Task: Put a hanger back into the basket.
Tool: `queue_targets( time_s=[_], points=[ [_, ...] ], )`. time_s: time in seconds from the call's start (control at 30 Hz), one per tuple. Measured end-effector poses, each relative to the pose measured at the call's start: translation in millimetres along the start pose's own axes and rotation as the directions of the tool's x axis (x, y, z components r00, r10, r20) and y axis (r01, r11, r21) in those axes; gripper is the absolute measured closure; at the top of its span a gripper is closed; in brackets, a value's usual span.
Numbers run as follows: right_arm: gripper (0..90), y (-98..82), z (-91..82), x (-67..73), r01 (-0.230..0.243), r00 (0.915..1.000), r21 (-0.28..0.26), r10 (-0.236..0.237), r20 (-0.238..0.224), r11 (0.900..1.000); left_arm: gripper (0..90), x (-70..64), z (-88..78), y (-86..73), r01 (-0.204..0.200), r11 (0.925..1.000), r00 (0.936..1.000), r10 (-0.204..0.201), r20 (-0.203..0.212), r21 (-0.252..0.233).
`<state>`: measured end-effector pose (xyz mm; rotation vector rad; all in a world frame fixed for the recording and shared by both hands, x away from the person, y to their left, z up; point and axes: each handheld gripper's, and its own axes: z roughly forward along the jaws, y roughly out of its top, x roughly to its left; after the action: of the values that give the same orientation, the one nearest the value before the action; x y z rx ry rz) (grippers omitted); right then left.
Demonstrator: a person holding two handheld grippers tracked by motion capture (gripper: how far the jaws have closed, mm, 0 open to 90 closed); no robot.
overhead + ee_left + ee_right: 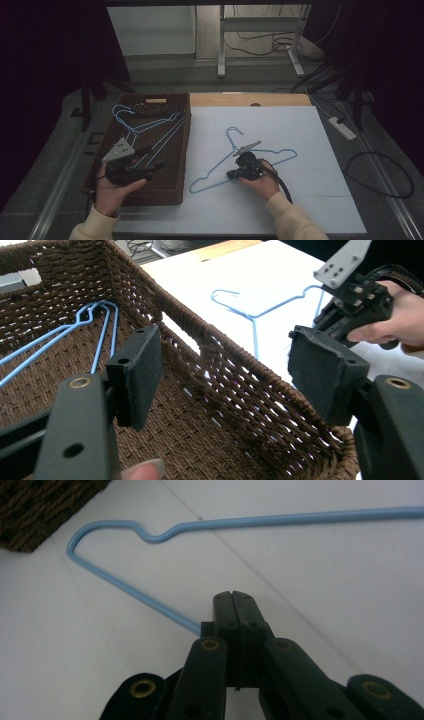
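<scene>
Right gripper point(232, 600): its jaws are clenched on the lower wire of the blue hanger point(250, 161), which lies flat on the white board point(300, 210) just beside the wicker basket point(172, 195). Lift straight up before you carry it left, so the hook clears the basket wall. Left gripper point(225, 375) hangs released over the basket; keep it off the stacked hangers point(150, 127) inside.

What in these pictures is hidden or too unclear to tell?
- Right gripper view: the right gripper covers part of the blue hanger wire; the hook is cut off.
- High view: how many hangers in the basket, too tangled and dark.
- Left gripper view: the left gripper hides part of the wicker basket floor.
</scene>
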<state>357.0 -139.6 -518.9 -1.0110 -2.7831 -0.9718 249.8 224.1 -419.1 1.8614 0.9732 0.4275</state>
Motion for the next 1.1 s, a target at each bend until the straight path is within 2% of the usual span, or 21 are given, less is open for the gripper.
queue_targets(
  time_s=[0.3, 0.57, 0.67, 1.1],
  points=[
    [90.0, -23.0, -17.4, 0.8, -0.017, 0.9995, 0.021, 0.018, -0.027, 1.0, 30.8, 0.0, -1.8, 0.8, 0.0, 1.0, 1.0, 0.0, -0.001, -0.005],
    [90.0, -36.4, -28.0, -0.4, -0.023, 0.9992, 0.029, 0.024, -0.031, 0.999, 30.8, -0.9, -1.7, 0.8, -0.003, 1.0, 1.0, 0.003, 0.002, -0.005],
    [90.0, -46.5, -35.3, -0.8, -0.029, 0.999, 0.027, 0.03, -0.034, 0.999, 30.9, -1.2, -1.5, 0.7, -0.003, 1.0, 1.0, 0.003, 0.003, -0.006],
    [90.0, -63.1, -48.3, 1.5, -0.017, 0.9995, 0.036, 0.018, -0.025, 0.999, 30.9, -2.5, 0.0, 0.5, -0.004, 1.0, 1.0, 0.004, 0.004, -0.004]
  ],
)
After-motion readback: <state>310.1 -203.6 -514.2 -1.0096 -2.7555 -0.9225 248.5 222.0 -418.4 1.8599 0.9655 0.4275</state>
